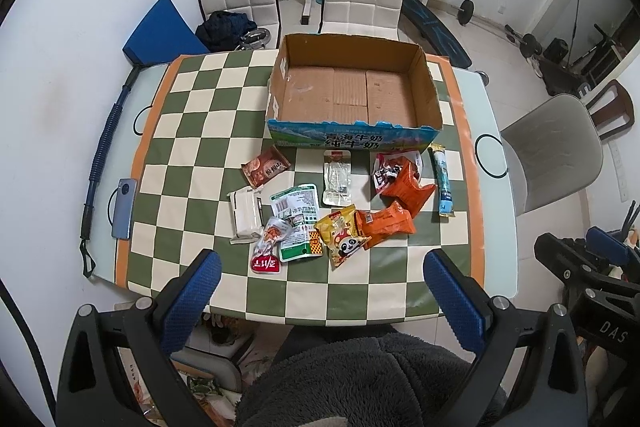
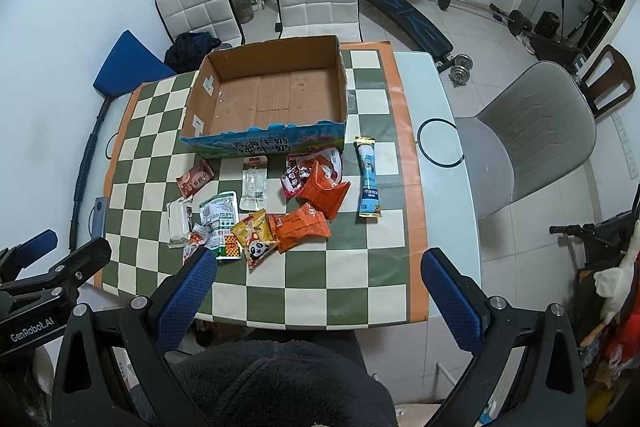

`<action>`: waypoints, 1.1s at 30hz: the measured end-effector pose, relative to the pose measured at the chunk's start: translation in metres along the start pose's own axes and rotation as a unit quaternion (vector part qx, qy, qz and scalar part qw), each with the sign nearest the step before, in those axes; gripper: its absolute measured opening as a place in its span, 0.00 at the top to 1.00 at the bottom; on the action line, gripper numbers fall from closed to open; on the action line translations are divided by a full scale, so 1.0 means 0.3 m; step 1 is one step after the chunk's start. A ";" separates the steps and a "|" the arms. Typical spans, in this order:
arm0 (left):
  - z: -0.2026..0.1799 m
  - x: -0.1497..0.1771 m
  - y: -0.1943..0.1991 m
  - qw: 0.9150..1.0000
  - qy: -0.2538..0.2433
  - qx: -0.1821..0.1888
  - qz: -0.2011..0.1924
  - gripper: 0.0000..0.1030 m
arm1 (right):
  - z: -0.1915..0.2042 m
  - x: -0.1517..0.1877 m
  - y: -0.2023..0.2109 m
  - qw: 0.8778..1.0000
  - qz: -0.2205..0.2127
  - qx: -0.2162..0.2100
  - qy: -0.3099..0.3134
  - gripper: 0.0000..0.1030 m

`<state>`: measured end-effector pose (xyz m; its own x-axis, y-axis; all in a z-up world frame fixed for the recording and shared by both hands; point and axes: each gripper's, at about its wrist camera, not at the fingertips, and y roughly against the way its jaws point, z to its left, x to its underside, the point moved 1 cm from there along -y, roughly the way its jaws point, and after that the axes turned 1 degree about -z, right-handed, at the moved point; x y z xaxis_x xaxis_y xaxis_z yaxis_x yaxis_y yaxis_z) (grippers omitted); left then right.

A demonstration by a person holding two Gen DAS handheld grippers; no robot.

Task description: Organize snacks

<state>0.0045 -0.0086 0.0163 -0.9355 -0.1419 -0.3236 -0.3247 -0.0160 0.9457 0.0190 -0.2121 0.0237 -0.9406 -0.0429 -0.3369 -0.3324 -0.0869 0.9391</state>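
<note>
Snack packets (image 1: pixel 340 199) lie scattered before an empty cardboard box (image 1: pixel 352 87); my left gripper (image 1: pixel 320 279) and right gripper (image 2: pixel 318 279) hover wide, holding nothing.

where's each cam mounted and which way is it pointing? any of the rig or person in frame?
Left wrist: on the left gripper, above the table's near edge, facing the cardboard box; open blue fingers, dark fleece clothing and the right gripper at right show.
Right wrist: on the right gripper, same heading, set further right; the left gripper shows at left.
Shared: box, snack packets, checkered cloth.
</note>
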 end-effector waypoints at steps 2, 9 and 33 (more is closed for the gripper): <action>-0.002 0.003 0.002 1.000 0.002 0.000 -0.001 0.00 | -0.002 0.000 0.006 1.000 -0.002 -0.001 0.001 0.00; 0.001 0.030 0.002 1.000 0.002 0.000 -0.003 0.00 | -0.015 0.013 0.005 1.000 -0.003 -0.005 0.002 0.00; 0.003 0.037 0.002 1.000 0.000 0.001 -0.003 0.00 | -0.018 0.019 0.001 1.000 -0.005 -0.007 0.001 0.00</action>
<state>-0.0063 -0.0093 0.0133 -0.9333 -0.1425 -0.3295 -0.3307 -0.0159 0.9436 0.0137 -0.2178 0.0217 -0.9374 -0.0433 -0.3457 -0.3401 -0.1010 0.9349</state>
